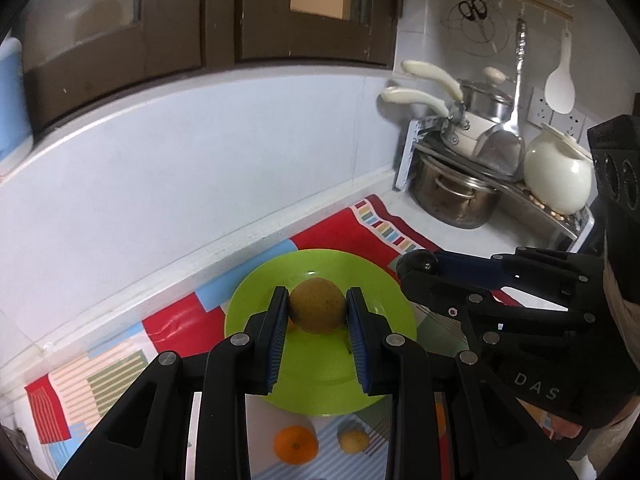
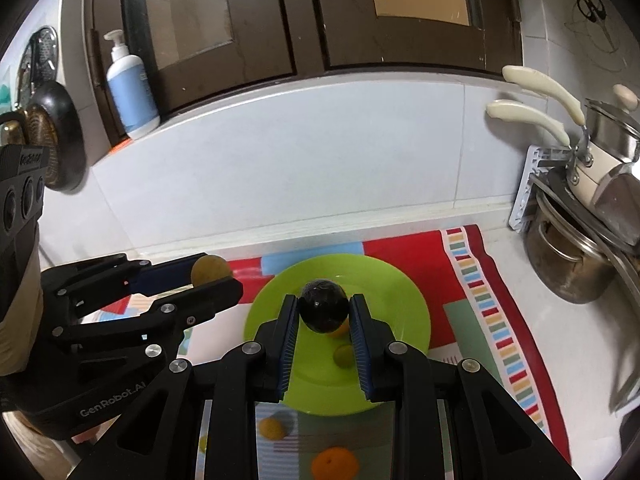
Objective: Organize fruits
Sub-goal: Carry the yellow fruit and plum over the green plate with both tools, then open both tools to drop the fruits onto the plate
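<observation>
1. My left gripper (image 1: 317, 312) is clenched on a brownish round fruit (image 1: 317, 305), held over the green plate (image 1: 248, 300); my right gripper (image 2: 324, 312) is clamped on a dark, glossy round fruit (image 2: 324, 305), also above the plate.
2. I judge the job part done; neither carried fruit is set down yet.
3. In the right wrist view the plate already seems to hold a small yellow-green fruit (image 2: 343, 356), and an orange-yellow one shows partly behind the dark fruit; I cannot tell what that one is.
4. Left on the patterned mat (image 1: 176, 320), near the plate's front edge: an orange (image 1: 295, 444) and a small yellowish fruit (image 1: 353, 440); these remain to be gathered.
</observation>
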A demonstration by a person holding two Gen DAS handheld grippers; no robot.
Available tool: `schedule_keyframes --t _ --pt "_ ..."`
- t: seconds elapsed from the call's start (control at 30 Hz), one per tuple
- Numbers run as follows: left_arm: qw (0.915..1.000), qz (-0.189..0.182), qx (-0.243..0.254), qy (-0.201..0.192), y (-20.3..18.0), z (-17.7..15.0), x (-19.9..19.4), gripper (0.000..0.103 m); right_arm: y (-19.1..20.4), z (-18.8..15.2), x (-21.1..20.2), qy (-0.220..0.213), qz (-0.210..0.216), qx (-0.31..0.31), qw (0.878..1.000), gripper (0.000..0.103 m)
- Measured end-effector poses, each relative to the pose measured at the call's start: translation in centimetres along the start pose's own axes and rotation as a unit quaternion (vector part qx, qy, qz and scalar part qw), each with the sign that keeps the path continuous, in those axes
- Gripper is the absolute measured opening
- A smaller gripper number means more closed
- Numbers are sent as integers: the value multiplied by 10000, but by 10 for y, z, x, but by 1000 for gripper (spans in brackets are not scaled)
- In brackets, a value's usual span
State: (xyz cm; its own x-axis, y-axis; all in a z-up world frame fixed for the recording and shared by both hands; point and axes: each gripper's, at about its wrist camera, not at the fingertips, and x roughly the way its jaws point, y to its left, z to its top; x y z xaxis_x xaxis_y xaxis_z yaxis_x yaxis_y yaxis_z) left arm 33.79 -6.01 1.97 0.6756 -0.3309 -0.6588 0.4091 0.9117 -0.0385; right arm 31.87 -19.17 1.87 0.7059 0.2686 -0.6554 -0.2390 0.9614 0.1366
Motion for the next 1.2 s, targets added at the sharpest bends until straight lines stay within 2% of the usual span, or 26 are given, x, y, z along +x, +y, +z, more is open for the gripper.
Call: schedule_keyframes --t 0.17,0.4,0.73,1.0,1.2 --pt "9999 59 -39 151 6 4 24 29 -7 6 21 123 -43 -20 9999 27" --pt "9987 -98 -217 454 17 10 65 29 -23 13 58 403 -86 22 9991 27" --pt "9957 -83 -240 891 26 10 117 29 -43 11 101 748 -78 146 9971 27" --pt "9934 -49 -215 1126 31 6 139 29 -51 8 123 956 -51 191 9952 27" --pt "9937 -71 -185 1105 30 8 142 30 -56 4 133 1052 -56 262 9941 27"
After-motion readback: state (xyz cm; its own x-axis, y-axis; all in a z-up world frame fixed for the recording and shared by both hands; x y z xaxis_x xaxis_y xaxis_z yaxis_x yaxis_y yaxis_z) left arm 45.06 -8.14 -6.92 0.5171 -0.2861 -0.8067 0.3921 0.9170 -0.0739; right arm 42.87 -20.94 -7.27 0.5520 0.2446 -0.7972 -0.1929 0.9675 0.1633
